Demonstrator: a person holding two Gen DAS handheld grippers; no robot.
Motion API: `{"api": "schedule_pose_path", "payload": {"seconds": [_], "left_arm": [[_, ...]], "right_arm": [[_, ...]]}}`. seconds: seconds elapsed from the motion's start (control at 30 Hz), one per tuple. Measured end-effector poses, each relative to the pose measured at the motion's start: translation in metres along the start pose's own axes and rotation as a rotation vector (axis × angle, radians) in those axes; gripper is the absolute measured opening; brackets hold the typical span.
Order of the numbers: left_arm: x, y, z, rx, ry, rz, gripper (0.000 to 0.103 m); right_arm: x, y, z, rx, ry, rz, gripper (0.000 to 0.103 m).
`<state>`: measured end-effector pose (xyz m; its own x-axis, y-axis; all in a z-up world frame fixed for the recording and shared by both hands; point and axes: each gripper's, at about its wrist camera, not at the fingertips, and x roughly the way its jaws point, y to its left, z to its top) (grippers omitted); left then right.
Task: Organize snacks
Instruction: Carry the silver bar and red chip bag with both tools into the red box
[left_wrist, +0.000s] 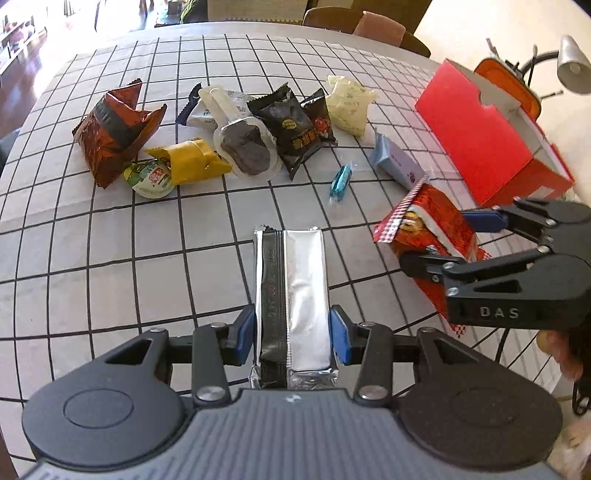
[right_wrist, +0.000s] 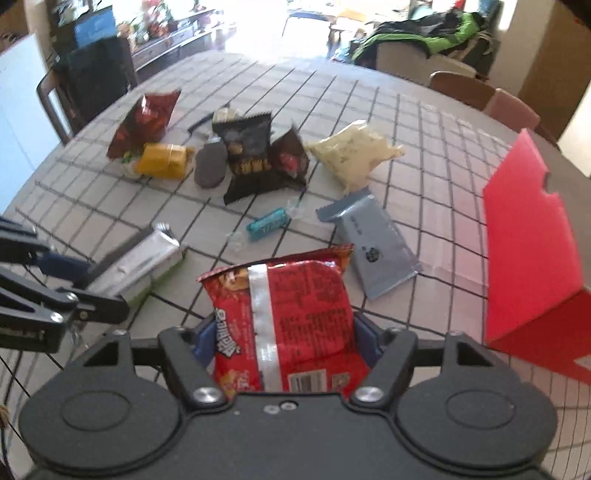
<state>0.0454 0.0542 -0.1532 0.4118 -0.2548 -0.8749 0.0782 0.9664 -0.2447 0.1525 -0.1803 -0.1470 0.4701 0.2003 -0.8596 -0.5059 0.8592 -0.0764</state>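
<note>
A silver foil packet (left_wrist: 291, 295) with a dark seam strip lies between the blue pads of my left gripper (left_wrist: 291, 334), which is shut on its sides. The right wrist view shows the same packet (right_wrist: 140, 266) in that gripper (right_wrist: 98, 288) at the left. My right gripper (right_wrist: 284, 336) is shut on a red snack bag (right_wrist: 295, 317), pads against both edges. In the left wrist view this bag (left_wrist: 432, 236) stands tilted between the right gripper's (left_wrist: 448, 242) fingers. An open red cardboard box (left_wrist: 476, 147) (right_wrist: 528, 258) sits to the right.
Several loose snacks lie on the checked tablecloth (left_wrist: 110, 258): a brown crinkled bag (left_wrist: 114, 136), yellow packet (left_wrist: 192, 160), black packet (left_wrist: 291, 129), cream bag (left_wrist: 349, 103), blue candy (left_wrist: 340, 181) and pale blue packet (right_wrist: 373, 243). Chairs (left_wrist: 376, 26) stand at the far edge.
</note>
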Motion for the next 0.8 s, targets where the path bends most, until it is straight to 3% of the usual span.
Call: {"api": "schedule_pose_path", "payload": {"seconds": [0.23, 0.47, 0.8], "left_arm": [[-0.011, -0.008, 0.009, -0.039, -0.026, 0.006, 0.042], [-0.026, -0.032, 0.021, -0.061, -0.073, 0.017, 0.041], [-0.051, -0.11, 0.066, -0.025, -0.198, 0.001, 0.041]], "right_arm": [[-0.029, -0.017, 0.001, 0.088, 0.0, -0.03, 0.071], [-0.066, -0.05, 0.0, 0.141, -0.065, -0.017, 0.071], [-0.109, -0.127, 0.008, 0.174, -0.136, -0.032, 0.071]]}}
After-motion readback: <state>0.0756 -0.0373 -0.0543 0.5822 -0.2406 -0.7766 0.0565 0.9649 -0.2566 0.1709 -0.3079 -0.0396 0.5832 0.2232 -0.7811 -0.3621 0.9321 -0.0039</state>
